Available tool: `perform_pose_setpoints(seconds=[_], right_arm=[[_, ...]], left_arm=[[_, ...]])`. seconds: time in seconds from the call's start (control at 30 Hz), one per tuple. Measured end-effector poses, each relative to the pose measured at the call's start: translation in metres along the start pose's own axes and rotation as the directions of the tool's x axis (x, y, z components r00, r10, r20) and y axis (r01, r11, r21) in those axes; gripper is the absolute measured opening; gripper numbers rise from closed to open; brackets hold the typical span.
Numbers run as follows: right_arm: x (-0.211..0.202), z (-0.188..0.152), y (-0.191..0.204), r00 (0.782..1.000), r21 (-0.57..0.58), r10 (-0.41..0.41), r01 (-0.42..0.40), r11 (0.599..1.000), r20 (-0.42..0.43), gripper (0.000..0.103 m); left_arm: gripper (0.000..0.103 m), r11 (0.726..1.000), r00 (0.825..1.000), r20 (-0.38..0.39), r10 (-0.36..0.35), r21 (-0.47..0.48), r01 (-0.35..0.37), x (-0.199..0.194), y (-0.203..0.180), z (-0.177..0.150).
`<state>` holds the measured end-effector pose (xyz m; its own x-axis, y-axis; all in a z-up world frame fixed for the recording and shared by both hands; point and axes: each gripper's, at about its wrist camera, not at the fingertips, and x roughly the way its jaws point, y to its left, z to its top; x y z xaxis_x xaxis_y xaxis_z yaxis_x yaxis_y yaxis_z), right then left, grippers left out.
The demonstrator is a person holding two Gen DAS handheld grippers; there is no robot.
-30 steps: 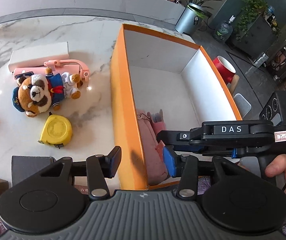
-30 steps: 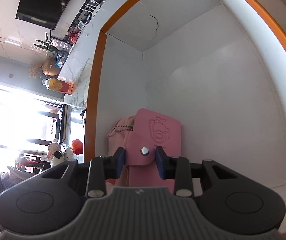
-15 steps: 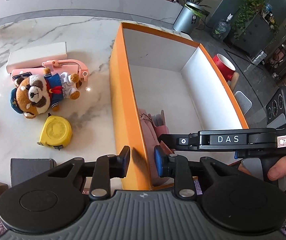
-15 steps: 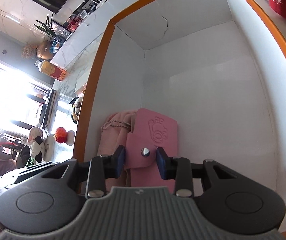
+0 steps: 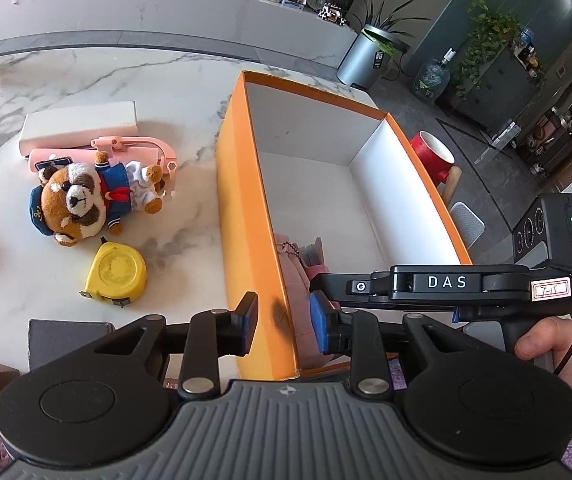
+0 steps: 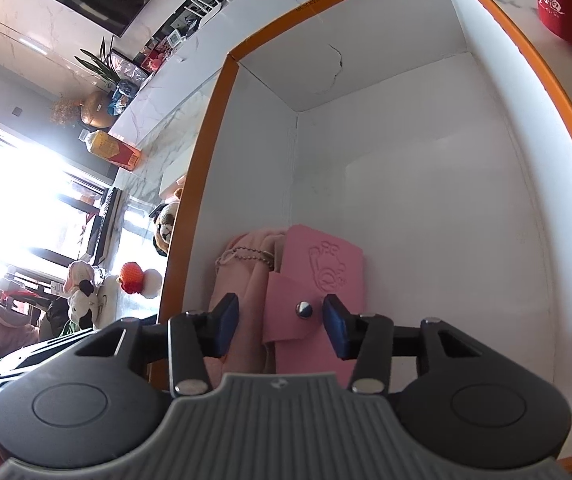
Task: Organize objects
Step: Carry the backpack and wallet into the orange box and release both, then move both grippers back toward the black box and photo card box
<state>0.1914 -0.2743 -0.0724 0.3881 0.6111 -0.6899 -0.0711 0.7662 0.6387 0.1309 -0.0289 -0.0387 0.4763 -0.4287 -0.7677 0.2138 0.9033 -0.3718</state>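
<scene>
On the left half of the desk lie the things not yet put away: a white flat box near the far edge, a pink gadget against it, a plush bear in a sailor suit on top of that, and a yellow tape measure nearer the front edge. The orange box stands to their right, and low in its near left corner sit a pink cloth pouch and a pink snap wallet.

The left hand-held gripper tilts down over the box's near left wall, jaws straddling it and easing apart; whether the pads quite touch the cardboard I cannot tell. The right hand-held gripper angles down inside the box, its jaws opening either side of the wallet's snap flap with clear gaps, so the wallet looks just released.

Placing seems finished; the next move likely calls for lifting the right hand-held gripper out and reaching for the tape measure or bear.
</scene>
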Motion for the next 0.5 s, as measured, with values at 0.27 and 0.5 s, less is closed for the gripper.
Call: perform_pose_setpoints(seconds=[0.27,0.5], right_arm=[[-0.004,0.001,0.0,1.0,0.0,0.002,-0.002,1.0,0.015,0.051],[-0.014,-0.002,0.008,0.999,-0.037,-0.017,0.019,0.999,0.048,0.051]], left_arm=[[0.035,1.0,1.0,0.022,-0.004,-0.014,0.005,-0.008,0.004,0.0],[0.035,1.0,0.999,0.032,0.003,-0.012,-0.002,-0.017,0.01,0.0]])
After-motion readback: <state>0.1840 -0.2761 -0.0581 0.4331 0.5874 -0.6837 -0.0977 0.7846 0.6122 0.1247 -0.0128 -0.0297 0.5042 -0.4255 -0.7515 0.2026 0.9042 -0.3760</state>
